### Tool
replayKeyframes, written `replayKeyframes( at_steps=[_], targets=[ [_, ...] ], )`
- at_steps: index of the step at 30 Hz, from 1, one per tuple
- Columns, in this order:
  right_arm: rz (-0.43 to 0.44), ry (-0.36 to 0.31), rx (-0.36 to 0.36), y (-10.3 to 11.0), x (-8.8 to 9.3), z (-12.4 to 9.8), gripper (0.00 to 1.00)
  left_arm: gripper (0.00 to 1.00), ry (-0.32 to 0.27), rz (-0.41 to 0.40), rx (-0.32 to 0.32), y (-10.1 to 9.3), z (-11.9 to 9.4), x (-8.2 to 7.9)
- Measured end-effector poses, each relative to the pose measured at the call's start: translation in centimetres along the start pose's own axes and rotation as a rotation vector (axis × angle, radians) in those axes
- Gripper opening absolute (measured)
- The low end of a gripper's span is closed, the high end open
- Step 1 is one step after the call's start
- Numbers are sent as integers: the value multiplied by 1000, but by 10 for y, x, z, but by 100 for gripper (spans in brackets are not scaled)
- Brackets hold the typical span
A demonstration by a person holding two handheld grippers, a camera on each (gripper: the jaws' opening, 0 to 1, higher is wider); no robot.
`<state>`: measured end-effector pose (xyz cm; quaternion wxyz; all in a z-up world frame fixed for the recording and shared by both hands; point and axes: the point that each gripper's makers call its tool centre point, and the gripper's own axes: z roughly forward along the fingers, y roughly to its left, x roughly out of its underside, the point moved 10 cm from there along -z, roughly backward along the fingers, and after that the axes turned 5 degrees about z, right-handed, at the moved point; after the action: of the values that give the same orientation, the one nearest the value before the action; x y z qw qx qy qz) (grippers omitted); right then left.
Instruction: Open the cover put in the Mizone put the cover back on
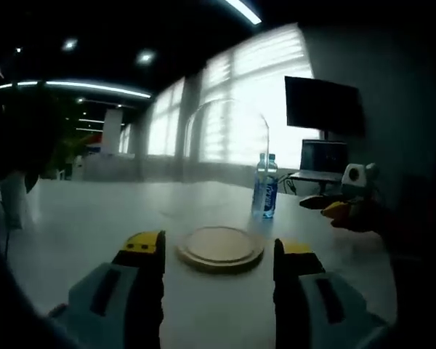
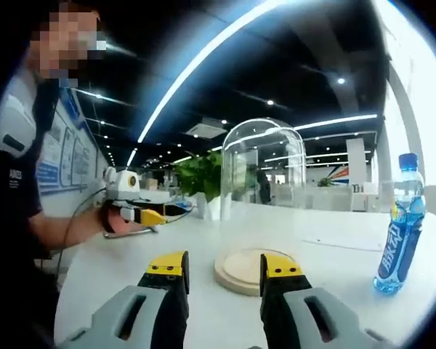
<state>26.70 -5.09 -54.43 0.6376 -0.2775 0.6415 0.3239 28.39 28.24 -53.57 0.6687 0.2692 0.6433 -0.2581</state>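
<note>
Left gripper view: the left tongs (image 1: 219, 254) stand wide apart, holding and touching nothing, just short of the wooden base (image 1: 220, 249) under the glass dome (image 1: 229, 145) on the desk (image 1: 87, 225). The bottle (image 1: 265, 186) stands farther, right of the dome.

Right gripper view: the right tongs (image 2: 224, 270) gape empty near the base (image 2: 241, 270); the dome (image 2: 263, 189) sits on it, the bottle (image 2: 400, 225) well right. The left tongs (image 2: 142, 216) hover far left.

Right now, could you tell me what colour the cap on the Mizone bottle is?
Blue, matching its label; the Mizone bottle shows best in the right gripper view.
</note>
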Motion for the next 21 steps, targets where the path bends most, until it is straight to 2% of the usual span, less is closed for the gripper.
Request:
replayKeyframes(
  at_steps=[4,8,11,16,21],
  targets=[
    [-9,-3,2,-7,-7,3,42,53,-19,-13,23,1,7,-8],
    [-23,-1,3,-11,-14,6,44,54,-45,-27,38,2,12,-15],
    [-32,-4,-2,-17,-20,9,45,53,-40,-21,48,3,17,-20],
    [-16,-5,-3,-30,-28,17,52,53,-65,-20,82,5,27,-30],
    [-10,-2,-16,-39,-34,27,56,62,-64,4,111,5,38,-36]
  ],
)
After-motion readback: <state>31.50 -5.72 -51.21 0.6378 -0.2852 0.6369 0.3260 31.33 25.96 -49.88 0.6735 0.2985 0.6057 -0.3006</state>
